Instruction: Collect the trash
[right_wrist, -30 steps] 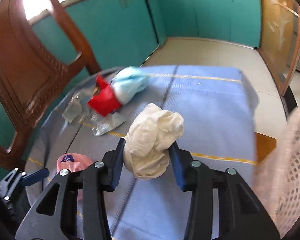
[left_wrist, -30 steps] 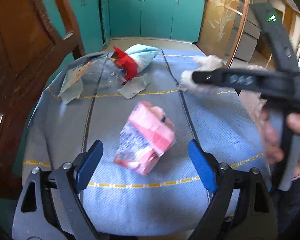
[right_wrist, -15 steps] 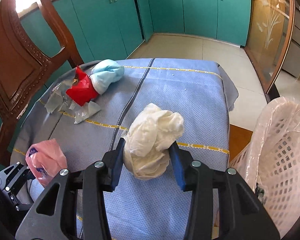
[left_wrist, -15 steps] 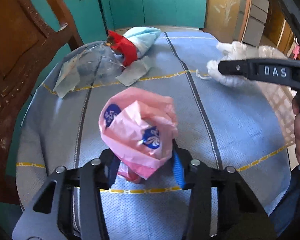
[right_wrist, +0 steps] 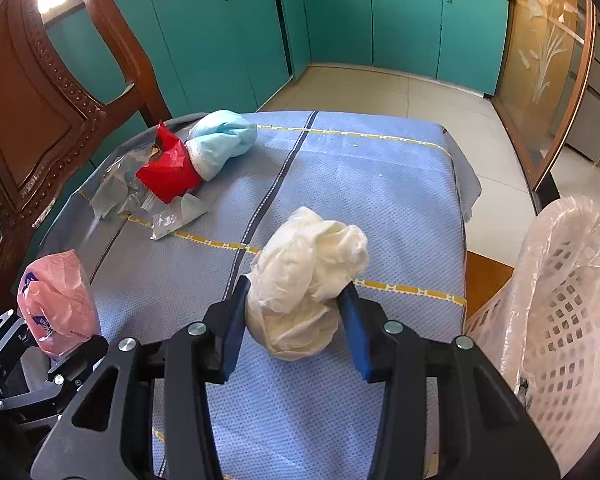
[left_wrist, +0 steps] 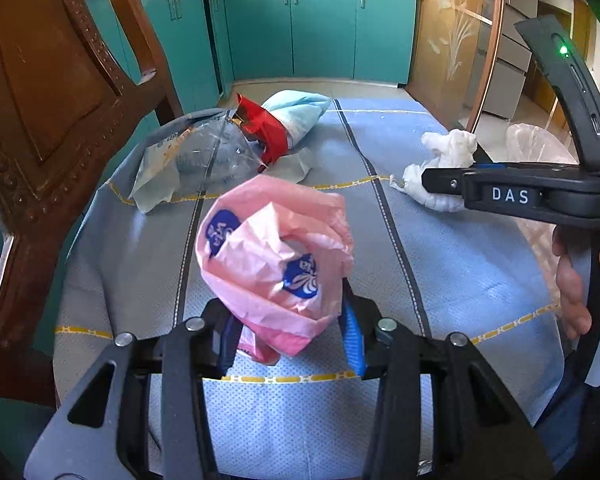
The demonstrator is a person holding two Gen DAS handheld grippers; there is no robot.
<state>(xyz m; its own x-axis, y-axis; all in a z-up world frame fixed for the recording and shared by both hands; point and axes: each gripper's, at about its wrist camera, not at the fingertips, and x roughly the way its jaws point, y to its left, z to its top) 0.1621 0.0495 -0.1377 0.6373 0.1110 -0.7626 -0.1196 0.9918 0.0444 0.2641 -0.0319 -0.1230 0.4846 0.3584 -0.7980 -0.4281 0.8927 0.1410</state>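
Tongs first: my left tongs are pinching the pink plastic bag, crumpled, blue logos showing, held up off the blue cloth of the table near its near edge. My right tongs are pinching the white crumpled bag, also lifted above the cloth, toward the table's right edge. From the left wrist view I see the right tongs from the side, "DAS" on the body, my right hand on the grip.

Rest of the trash sits in 1 cluster at the table's far left corner: red wrapper touching the light blue face mask, clear plastic packaging beside the wrapper on its left, a small pale scrap just in front.

White lattice basket lined with a clear bag stands off the table's right edge. Brown wooden chair is at the left edge. Teal cabinets behind.
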